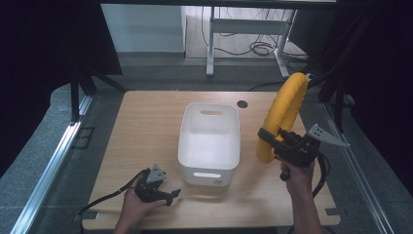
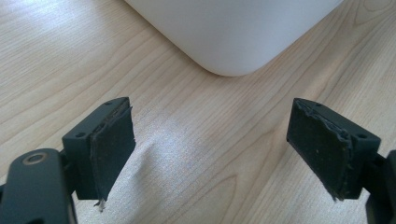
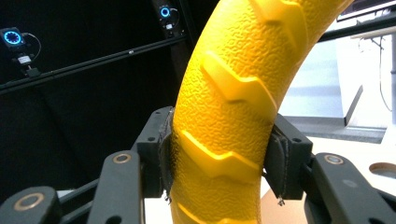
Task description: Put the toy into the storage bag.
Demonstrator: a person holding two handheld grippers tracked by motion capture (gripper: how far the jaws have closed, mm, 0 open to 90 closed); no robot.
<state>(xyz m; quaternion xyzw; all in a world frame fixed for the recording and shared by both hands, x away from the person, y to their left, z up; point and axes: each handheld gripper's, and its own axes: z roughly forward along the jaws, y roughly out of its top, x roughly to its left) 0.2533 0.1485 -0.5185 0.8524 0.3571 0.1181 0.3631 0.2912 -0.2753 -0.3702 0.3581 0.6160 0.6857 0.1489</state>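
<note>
A yellow ring with a tyre-like tread (image 1: 282,114) stands upright in the air at the right of the table, beside the white bin (image 1: 210,142). My right gripper (image 1: 269,138) is shut on its lower part; in the right gripper view both pads (image 3: 166,158) press the yellow ring (image 3: 233,93) from either side. My left gripper (image 1: 171,195) rests low on the table at the front left, jaws wide apart. In the left gripper view nothing lies between its pads (image 2: 112,144), and the white bin's rounded corner (image 2: 233,32) is just ahead.
The wooden table (image 1: 146,126) has a round cable hole (image 1: 242,104) at the back, right of the bin. Black curtains flank both sides. A desk frame and cables stand on the floor beyond the table's far edge.
</note>
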